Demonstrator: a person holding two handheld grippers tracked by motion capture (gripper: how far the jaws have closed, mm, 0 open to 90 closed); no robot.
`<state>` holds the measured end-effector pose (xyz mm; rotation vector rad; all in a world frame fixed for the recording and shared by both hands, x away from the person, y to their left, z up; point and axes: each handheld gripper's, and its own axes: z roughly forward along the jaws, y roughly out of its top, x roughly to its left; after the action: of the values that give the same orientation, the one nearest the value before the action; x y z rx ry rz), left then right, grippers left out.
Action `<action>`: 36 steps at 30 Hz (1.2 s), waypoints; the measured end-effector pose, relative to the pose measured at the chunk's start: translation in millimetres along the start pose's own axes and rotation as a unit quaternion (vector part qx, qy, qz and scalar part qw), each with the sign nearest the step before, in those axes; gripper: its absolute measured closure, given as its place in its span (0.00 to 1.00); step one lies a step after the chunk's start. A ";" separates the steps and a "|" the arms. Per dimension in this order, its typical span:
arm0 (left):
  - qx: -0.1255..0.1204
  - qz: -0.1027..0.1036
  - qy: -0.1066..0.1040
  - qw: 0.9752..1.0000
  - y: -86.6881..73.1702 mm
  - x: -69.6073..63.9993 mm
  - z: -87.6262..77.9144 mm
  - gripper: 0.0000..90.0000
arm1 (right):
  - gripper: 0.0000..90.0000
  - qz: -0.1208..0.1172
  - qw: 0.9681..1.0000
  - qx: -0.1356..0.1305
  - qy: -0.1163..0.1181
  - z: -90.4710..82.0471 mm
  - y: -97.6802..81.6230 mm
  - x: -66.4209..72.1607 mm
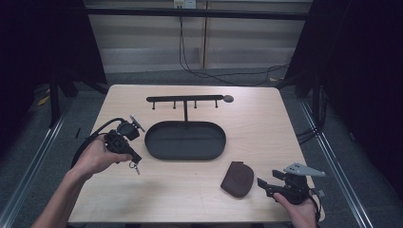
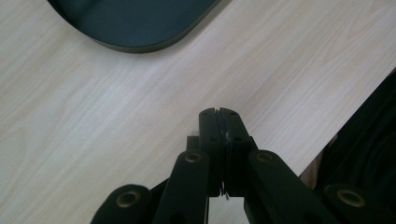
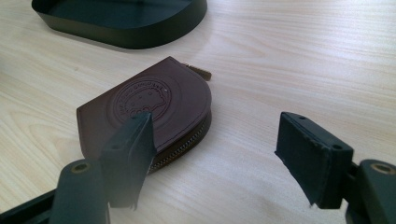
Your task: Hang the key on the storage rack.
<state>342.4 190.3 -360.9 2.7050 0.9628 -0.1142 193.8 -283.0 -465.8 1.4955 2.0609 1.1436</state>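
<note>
Right gripper (image 3: 215,154) jaws wide apart, empty, beside brown pouch (image 3: 149,109); left gripper (image 1: 124,142) jaws closed, keys (image 1: 135,166) dangling

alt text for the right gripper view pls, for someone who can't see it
A brown zipped leather coin pouch with an embossed round emblem lies on a light wooden table, just beyond the right gripper, whose two black fingers stand wide apart with nothing between them. A black oval tray sits farther back.

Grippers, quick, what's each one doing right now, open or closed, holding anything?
Left gripper: closed on a small key that dangles below it.
Right gripper: open, holding nothing, beside the brown pouch.
</note>
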 end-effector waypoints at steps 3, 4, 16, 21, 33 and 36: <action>-0.003 0.000 -0.001 1.000 3.0 2.3 -6.5 0.99 | 0.31 0.000 1.000 0.000 0.000 0.1 0.0 -0.1; -0.004 -0.001 0.000 1.000 4.2 2.4 -8.5 0.99 | 0.31 0.000 1.000 0.000 0.000 0.1 0.0 -0.1; 0.000 -0.004 0.019 1.000 20.4 5.5 -28.9 0.99 | 0.31 0.001 1.000 -0.001 0.000 -0.3 0.0 -0.1; 0.014 -0.010 0.026 1.000 29.9 6.1 -31.6 0.99 | 0.31 0.001 1.000 0.000 0.000 -0.1 0.1 -0.2; 0.000 0.001 0.027 1.000 56.1 3.9 -53.4 0.99 | 0.31 0.002 1.000 0.000 0.000 -0.2 0.1 -0.4; 0.002 0.004 0.028 1.000 62.9 4.0 -53.6 0.99 | 0.31 0.002 1.000 -0.001 0.001 -0.4 0.0 -0.5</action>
<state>384.4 160.8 -295.9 2.7287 0.9679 -0.0382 193.7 -283.6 -465.7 1.4977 2.0594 1.1491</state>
